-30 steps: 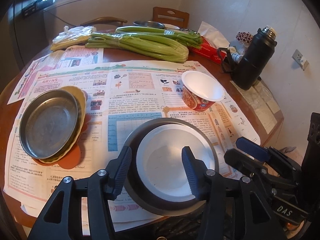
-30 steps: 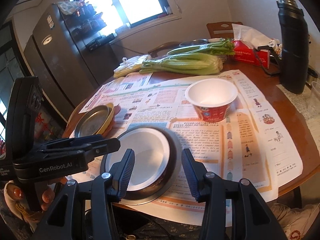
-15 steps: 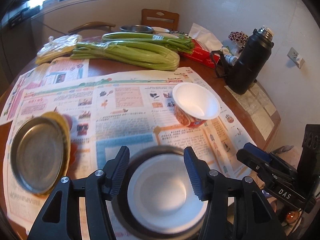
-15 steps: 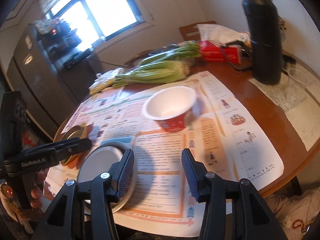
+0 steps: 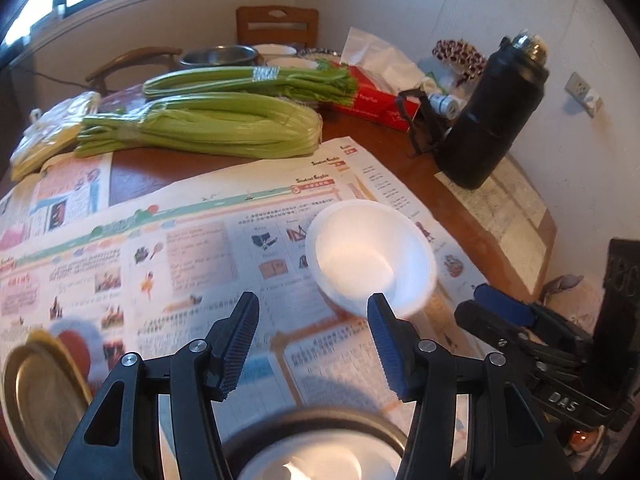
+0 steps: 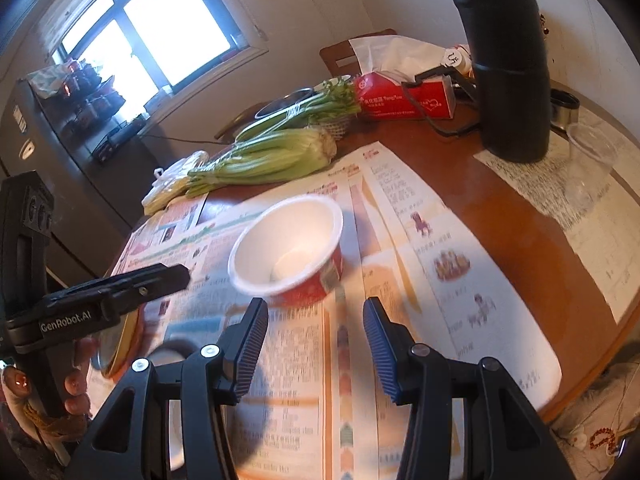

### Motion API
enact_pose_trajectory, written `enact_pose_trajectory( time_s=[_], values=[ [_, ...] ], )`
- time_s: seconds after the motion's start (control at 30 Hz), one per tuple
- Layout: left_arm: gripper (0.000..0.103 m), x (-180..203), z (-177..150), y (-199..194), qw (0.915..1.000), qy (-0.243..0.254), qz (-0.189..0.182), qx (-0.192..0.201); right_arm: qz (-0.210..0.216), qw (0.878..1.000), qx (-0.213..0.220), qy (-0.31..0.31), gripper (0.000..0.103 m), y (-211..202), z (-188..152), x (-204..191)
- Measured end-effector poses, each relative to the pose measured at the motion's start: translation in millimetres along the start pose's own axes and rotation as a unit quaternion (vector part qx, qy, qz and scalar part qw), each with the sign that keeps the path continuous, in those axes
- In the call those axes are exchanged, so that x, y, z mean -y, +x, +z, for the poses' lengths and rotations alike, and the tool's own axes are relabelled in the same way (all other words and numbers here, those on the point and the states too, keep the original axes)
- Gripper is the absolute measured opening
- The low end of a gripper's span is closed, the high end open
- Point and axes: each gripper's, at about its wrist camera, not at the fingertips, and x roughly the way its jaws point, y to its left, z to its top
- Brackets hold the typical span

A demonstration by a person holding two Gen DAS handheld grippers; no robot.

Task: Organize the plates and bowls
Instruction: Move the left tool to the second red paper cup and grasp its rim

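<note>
Hovering over the newspaper, the left gripper gapes empty — cup just ahead, plate below. From the right, the right gripper also spread, faces the cup; best to straddle its rim squarely before closing.

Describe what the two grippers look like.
Both grippers, left and right, are black angular frames with silver screws and ribbed blue pads. The left's side reads "GenRobot.AI"; the right's reads "DAS".
</note>
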Motion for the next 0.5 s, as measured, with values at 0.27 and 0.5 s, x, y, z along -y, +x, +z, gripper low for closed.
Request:
enact_pose_trajectory(
  time_s=[0.27,0.5],
  values=[
    [0.058,-10,21,40,0.9987,-0.022,-0.025,-0.039,-0.011,1.0,-0.028,0.001,0.049,40,21,-1],
    [0.058,-14,25,62,0.9976,-0.026,-0.032,-0.057,-0.003,0.999,-0.041,-0.029,0.049,62,22,-12]
  ],
)
